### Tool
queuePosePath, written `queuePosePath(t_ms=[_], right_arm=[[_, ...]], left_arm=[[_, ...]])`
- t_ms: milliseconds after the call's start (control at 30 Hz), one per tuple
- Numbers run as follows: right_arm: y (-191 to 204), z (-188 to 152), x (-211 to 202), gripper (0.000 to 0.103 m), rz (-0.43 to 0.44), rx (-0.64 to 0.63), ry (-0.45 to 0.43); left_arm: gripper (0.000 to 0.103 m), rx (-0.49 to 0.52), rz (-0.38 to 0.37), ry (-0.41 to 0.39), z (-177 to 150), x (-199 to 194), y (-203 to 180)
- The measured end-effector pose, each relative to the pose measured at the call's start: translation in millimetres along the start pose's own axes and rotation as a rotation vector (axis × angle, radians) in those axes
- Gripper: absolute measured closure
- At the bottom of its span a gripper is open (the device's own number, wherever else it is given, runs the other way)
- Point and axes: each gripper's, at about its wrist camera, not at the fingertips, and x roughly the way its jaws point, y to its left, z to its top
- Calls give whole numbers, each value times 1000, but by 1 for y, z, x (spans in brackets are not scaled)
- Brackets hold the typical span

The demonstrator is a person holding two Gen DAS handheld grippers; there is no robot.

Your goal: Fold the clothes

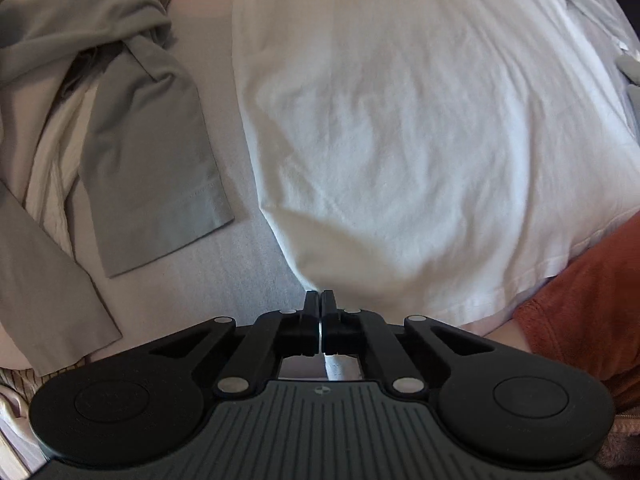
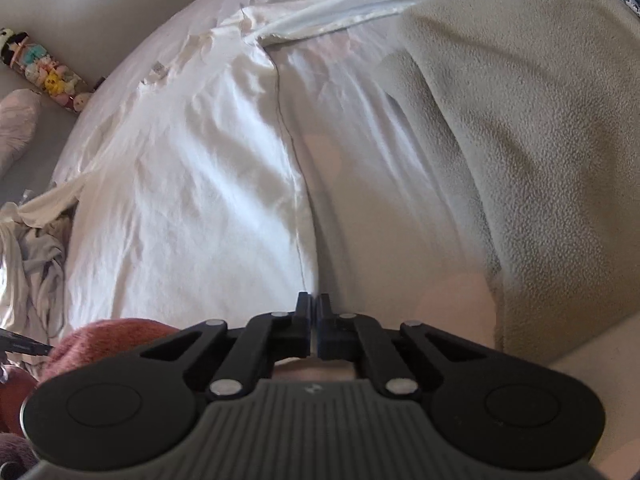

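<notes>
White garment [image 1: 400, 140] lies spread flat across the middle of a pale sheet [image 1: 248, 256] covering a bed, its hemmed lower edge toward the camera in the left wrist view. One corner of that edge runs up between the fingers of the left gripper [image 1: 321, 300], which are pressed together and pinching the cloth; a strip of white fabric shows behind the closed fingers. The right gripper [image 2: 313, 302] sits at the garment's opposite edge [image 2: 304, 208] with its fingers pressed together; whether cloth is caught between them cannot be told from the right wrist view.

Surface: one bed, sheet wrinkled, pale lilac-white. A light wall [image 2: 100, 8] rises beyond the bed's far side in the right wrist view.

Count of items on the bed:
- One grey long-sleeved top [image 1: 132, 128], crumpled, at the left in the left wrist view, one sleeve laid flat just beside the white garment, not touching it.
- One grey fleece blanket [image 2: 540, 140], at the right in the right wrist view, overlapping the sheet.
- One rust-orange fabric piece [image 1: 592, 300], lying against the garment's hem.
- One tangled heap of pale clothing [image 2: 36, 264] at the bed's left edge.
- One row of small toy figures [image 2: 44, 72] along the wall.
</notes>
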Motion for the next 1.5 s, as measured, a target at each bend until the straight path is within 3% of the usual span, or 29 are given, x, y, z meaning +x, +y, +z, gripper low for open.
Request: queuePosePath(t_ms=[167,200,333,533,700,767,833,900,1067,1267,1333,1500], right_arm=[[5,11,-45,100,177,62,-77],[6,11,-47,100,172,64,-74],[3,3,-33,101,60,60,-2],[-8,-11,2,101,-69,65,77],[-5,-10,12,100,-109,28,105],[-3,-10,11,100,-130,3,108],[-2,-9,7,91,-164,-25,107],[-4,-8,-1,90,-185,-32,88],[1,6,-20,90,-172,-9,12],[48,35,-17,83,-113,-56,-74],[69,44,-8,77,-119,-103,-84],[119,68,18,74,-133,-202,-101]], left_arm=[[103,-44,-106,-101,-16,-58,22],[103,-54,-118,-102,-19,-62,27],[103,-94,-104,-62,-23,-51,39],[103,-52,-39,88,-7,-8,23],[103,-45,15,172,5,16,16],[103,-60,12,168,5,15,19],[102,-79,-10,129,4,5,24],[91,-100,-37,66,4,-12,33],[88,-174,-57,-133,10,-64,67],[88,-303,-33,-312,22,-120,115],[87,-336,-14,-359,24,-137,131],[83,-430,45,-476,30,-172,174]])
